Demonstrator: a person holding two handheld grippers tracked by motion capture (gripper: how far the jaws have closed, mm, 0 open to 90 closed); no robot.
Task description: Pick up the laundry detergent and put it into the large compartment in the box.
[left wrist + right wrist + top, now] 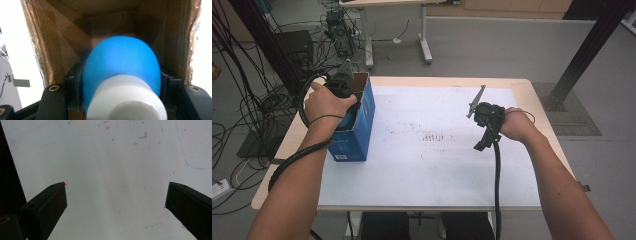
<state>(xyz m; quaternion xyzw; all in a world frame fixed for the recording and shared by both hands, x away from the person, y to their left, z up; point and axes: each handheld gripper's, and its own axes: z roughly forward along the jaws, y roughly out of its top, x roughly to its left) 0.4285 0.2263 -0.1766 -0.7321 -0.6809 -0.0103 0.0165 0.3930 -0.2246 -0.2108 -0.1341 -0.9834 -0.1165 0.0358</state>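
A blue bulb with white base (122, 75) sits inside the open blue carton (362, 125).

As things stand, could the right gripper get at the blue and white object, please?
Probably not: the left gripper holds the blue and white object inside the cardboard box, filling its opening, while the right gripper hangs open across the table.

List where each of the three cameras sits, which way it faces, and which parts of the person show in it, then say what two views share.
High view: above the person's side, looking forward and down on the white-topped table; both forearms, left gripper, right gripper.
Left gripper view: on the left gripper, facing into the open blue cardboard box; jaws clamp a blue rounded object with a white cylindrical end.
Right gripper view: on the right gripper, facing down; open jaws.
Shared: the high and left gripper views both show the box.
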